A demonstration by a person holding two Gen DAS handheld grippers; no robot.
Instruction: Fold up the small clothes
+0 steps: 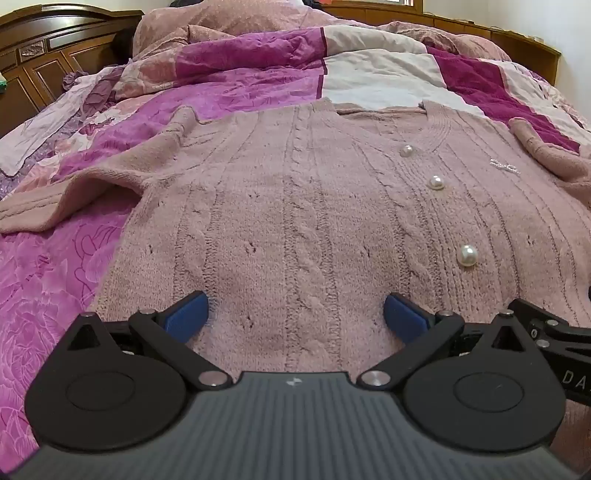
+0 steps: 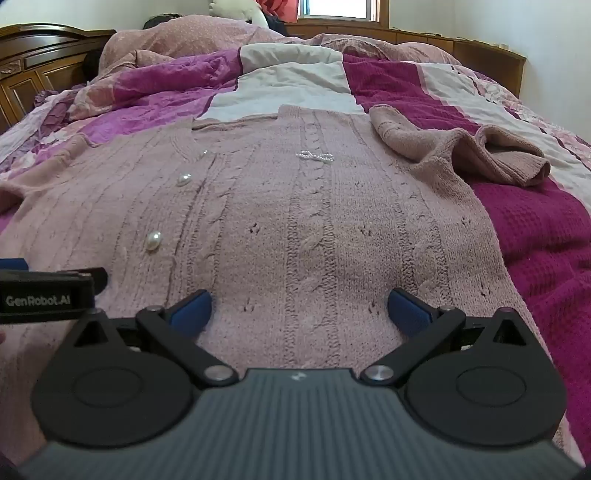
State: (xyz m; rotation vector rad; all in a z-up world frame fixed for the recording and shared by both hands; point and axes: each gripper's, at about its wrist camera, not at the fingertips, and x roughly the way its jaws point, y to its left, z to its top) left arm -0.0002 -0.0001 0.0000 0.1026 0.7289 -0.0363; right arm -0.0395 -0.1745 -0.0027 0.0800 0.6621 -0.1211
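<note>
A pink cable-knit cardigan (image 1: 295,206) with pearl buttons (image 1: 467,255) lies flat, front up, on the bed; it also shows in the right wrist view (image 2: 314,221). Its left sleeve (image 1: 74,184) spreads out to the left. Its right sleeve (image 2: 480,151) lies bunched at the right. My left gripper (image 1: 295,314) is open over the hem's left half, blue pads (image 1: 186,317) wide apart. My right gripper (image 2: 299,312) is open over the hem's right half, holding nothing. The left gripper's side (image 2: 48,297) shows at the left edge of the right wrist view.
The bed carries a purple, magenta and white patchwork quilt (image 1: 240,85) and a rumpled pink duvet (image 2: 184,40) at the far end. A dark wooden headboard (image 1: 44,55) stands at the left. A window (image 2: 338,9) is at the back.
</note>
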